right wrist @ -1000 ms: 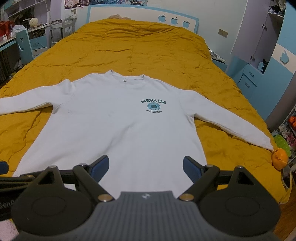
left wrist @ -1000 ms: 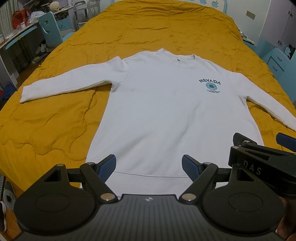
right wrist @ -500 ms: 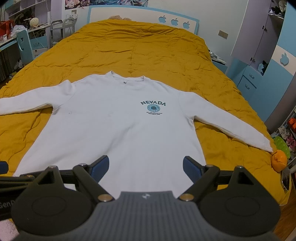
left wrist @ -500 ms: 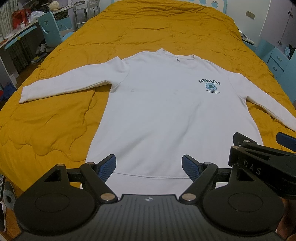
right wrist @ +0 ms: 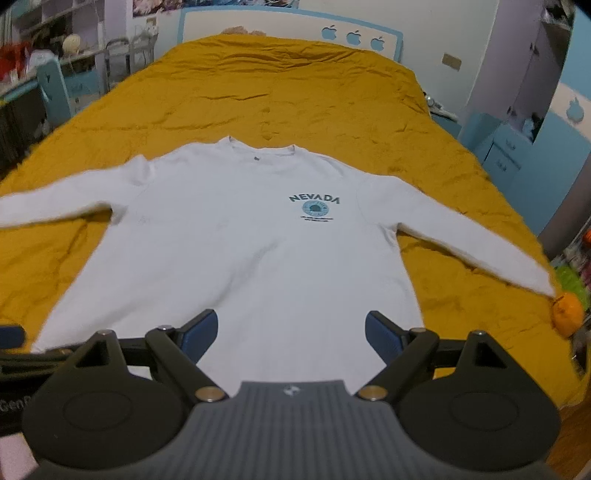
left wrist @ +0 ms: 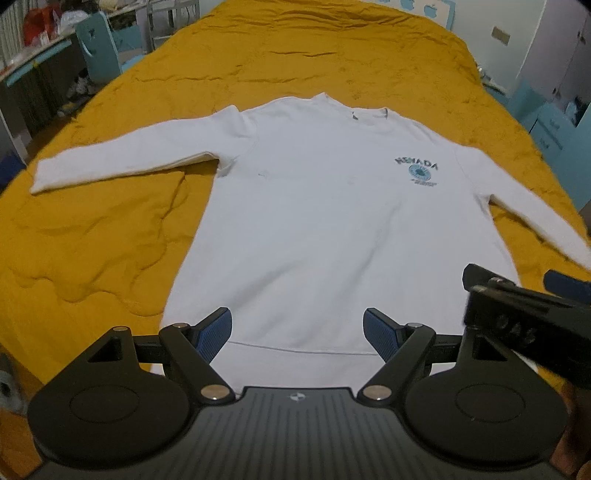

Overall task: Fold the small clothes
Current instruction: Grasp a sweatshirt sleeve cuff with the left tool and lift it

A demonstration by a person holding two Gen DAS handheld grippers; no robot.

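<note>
A white long-sleeved sweatshirt (left wrist: 325, 221) with a blue NEVADA print lies flat, face up, sleeves spread, on a mustard bedspread (left wrist: 92, 240). It also shows in the right wrist view (right wrist: 258, 251). My left gripper (left wrist: 297, 332) is open and empty, held above the hem's left half. My right gripper (right wrist: 291, 334) is open and empty, held above the hem's right half. The right gripper's body (left wrist: 524, 317) shows at the right edge of the left wrist view.
An orange ball-like thing (right wrist: 567, 310) sits at the bed's right edge by the right cuff. A blue chair (left wrist: 99, 51) and desk stand left of the bed. Blue drawers (right wrist: 517, 155) stand to the right. A headboard (right wrist: 288, 29) is at the far end.
Both grippers have moved slightly toward the sweatshirt, with motion blur now. Both stay open. The sweatshirt has not moved.
</note>
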